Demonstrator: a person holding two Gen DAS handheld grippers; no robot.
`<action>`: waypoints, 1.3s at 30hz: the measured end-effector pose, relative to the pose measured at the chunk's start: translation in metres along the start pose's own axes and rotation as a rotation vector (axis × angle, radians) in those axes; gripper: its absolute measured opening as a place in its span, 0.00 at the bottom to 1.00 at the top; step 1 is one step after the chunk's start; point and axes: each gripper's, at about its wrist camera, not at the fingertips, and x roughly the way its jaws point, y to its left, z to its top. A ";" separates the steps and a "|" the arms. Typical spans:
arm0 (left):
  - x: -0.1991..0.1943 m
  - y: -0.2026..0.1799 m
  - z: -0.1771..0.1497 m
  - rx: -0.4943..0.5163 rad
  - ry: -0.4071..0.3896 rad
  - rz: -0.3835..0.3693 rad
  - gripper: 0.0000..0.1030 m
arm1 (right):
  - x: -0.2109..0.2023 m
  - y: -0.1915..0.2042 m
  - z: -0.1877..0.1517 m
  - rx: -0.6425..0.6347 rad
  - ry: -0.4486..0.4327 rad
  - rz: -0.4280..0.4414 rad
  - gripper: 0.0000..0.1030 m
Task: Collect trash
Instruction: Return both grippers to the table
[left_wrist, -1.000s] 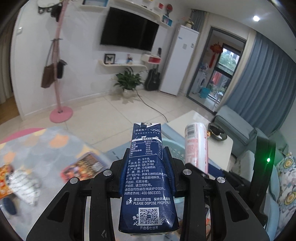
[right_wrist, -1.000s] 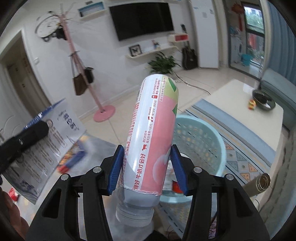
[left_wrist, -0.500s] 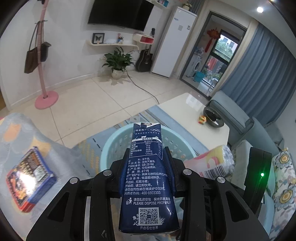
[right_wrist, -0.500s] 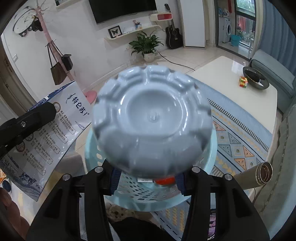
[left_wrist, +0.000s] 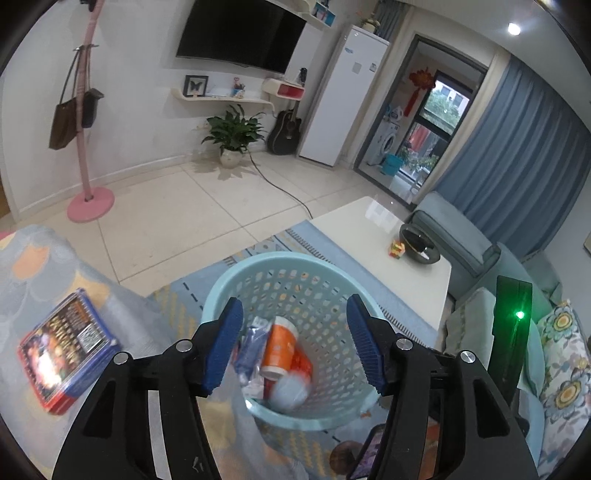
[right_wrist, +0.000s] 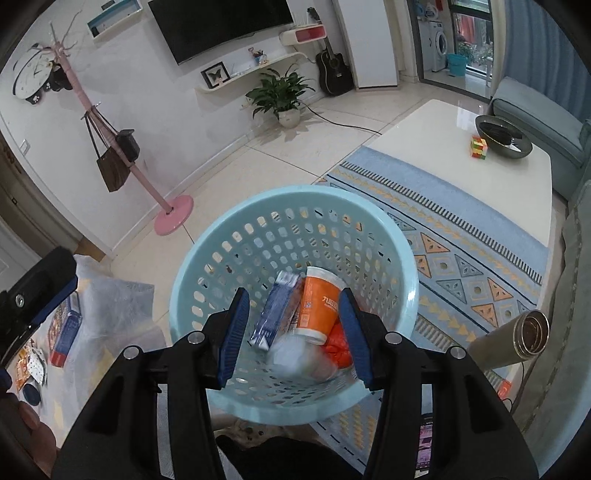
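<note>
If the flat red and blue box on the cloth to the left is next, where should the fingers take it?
Grip the box across its thin edges, coming down from above. It lies flat on the cloth, so only its narrow sides offer opposing faces. The left gripper is open, empty and nearest.

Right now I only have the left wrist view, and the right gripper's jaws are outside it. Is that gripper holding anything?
Observer: No. In the right wrist view the right gripper stands open over the basket, with nothing between its pads.
Operator: The blue carton is a blur for me. Where does it lie?
Observer: The blue carton lies inside the basket, beside the orange cup.
Operator: Is there anything on the right that I can't see?
Observer: A metal cylinder lies outside the basket, to its right. I cannot tell whether it is trash.
</note>
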 end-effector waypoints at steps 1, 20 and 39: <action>-0.004 0.001 0.000 -0.001 -0.006 0.001 0.55 | -0.003 0.001 0.000 -0.003 -0.004 0.004 0.46; -0.177 0.049 -0.029 -0.069 -0.227 0.175 0.69 | -0.091 0.110 -0.020 -0.219 -0.150 0.156 0.46; -0.375 0.249 -0.118 -0.389 -0.328 0.660 0.77 | -0.107 0.255 -0.092 -0.506 -0.135 0.306 0.54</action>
